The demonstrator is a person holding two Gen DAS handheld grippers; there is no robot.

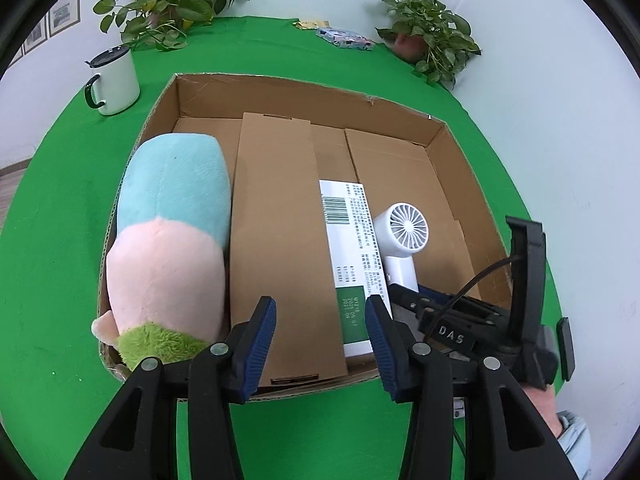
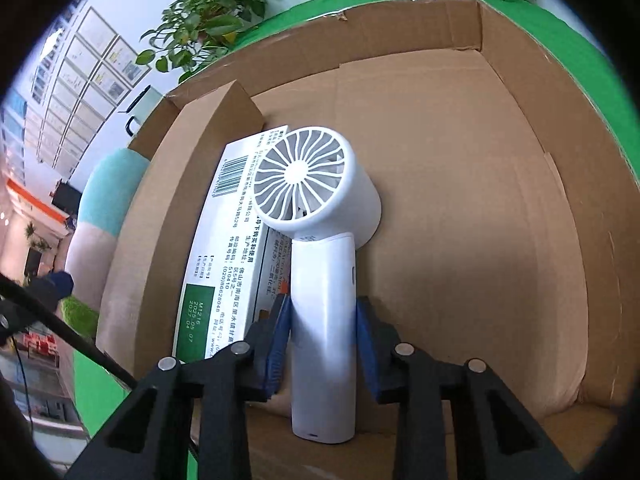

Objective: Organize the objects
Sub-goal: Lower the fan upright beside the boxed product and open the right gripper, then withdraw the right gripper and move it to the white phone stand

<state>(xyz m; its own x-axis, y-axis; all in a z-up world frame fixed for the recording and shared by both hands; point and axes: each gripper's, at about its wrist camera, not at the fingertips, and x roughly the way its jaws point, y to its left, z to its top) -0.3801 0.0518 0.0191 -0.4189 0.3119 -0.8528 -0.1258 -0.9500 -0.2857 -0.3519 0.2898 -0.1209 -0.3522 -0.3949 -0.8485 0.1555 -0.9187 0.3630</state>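
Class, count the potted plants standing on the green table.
2: one potted plant at the far left corner behind the white mug, another at the far right. Others may sit outside the view.

fan (image 2: 320, 208) white | plush (image 1: 172, 236) blue-pink-green | box (image 1: 460, 184) brown | cloth (image 1: 60, 280) green | mug (image 1: 114, 80) white

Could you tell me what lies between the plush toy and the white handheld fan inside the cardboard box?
In the left wrist view, a long brown carton and a white printed box lie between the plush toy and the fan.
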